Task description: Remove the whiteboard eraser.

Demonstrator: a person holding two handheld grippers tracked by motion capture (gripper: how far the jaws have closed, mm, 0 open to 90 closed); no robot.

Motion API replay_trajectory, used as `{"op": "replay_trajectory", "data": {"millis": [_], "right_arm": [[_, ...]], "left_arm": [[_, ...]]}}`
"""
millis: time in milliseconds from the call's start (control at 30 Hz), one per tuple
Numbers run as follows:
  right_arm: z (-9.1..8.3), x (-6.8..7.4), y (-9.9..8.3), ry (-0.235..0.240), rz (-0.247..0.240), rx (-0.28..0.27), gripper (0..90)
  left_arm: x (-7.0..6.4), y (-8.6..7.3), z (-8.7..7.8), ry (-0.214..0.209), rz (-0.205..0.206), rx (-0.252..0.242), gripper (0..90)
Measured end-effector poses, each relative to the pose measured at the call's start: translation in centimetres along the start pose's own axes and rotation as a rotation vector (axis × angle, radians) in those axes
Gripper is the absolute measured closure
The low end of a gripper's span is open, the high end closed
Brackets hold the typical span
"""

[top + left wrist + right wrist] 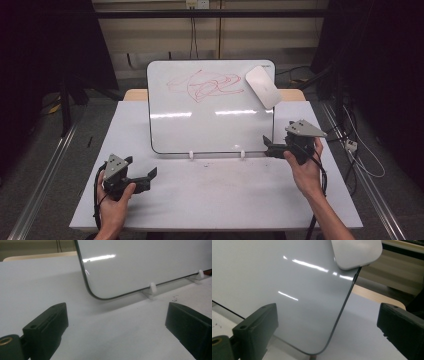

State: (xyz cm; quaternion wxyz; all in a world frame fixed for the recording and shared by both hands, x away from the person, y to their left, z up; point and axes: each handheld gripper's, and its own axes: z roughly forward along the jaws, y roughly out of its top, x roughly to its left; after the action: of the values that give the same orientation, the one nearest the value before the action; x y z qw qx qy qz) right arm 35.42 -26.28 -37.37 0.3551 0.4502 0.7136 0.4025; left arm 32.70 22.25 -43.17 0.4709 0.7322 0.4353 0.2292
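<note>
High view: your left hand-held gripper [150,175] sits low near the desk [215,200] front left, jaws apart. Your right hand-held gripper [267,145] is just beside the whiteboard [210,120] lower right corner, an eraser [263,86] stuck top right.

Left gripper view: jaws wide, whiteboard [150,262] ahead, nothing held.

Right gripper view: jaws released around the whiteboard [287,290] edge, not touching; eraser [355,251] above.

White table [210,200], rectangular, set between metal rails on the floor. A whiteboard [210,120] stands on it toward the far side, tilted back, propped on two small white feet [191,155]. Red scribbles across the board's upper part. A pale eraser [263,86] clings to its top right corner. Faint dark specks [174,299] on the tabletop just before the board's feet.
</note>
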Motion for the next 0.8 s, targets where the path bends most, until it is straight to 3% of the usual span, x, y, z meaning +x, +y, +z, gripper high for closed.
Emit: {"op": "replay_trajectory", "data": {"millis": [100,267,600,800], "right_arm": [[0.5,-0.1,0.6,-0.008,-0.012,-0.003,5.4],[1.1,-0.5,1.3,0.025,-0.02,-0.023,3.7],[2.1,-0.8,5.2,-0.035,-0.132,-0.025,8.7],[3.1,-1.3,7.0,-0.071,-0.168,-0.027,11.5]], "left_arm": [[0.0,0.0,0.1,-0.003,-0.009,-0.004,4.4],[0.0,-0.1,0.1,-0.005,-0.006,-0.001,4.4],[0.2,-0.3,-0.4,-0.005,0.0,-0.001,4.4],[0.2,-0.3,-0.3,-0.008,0.0,0.003,4.4]]}}
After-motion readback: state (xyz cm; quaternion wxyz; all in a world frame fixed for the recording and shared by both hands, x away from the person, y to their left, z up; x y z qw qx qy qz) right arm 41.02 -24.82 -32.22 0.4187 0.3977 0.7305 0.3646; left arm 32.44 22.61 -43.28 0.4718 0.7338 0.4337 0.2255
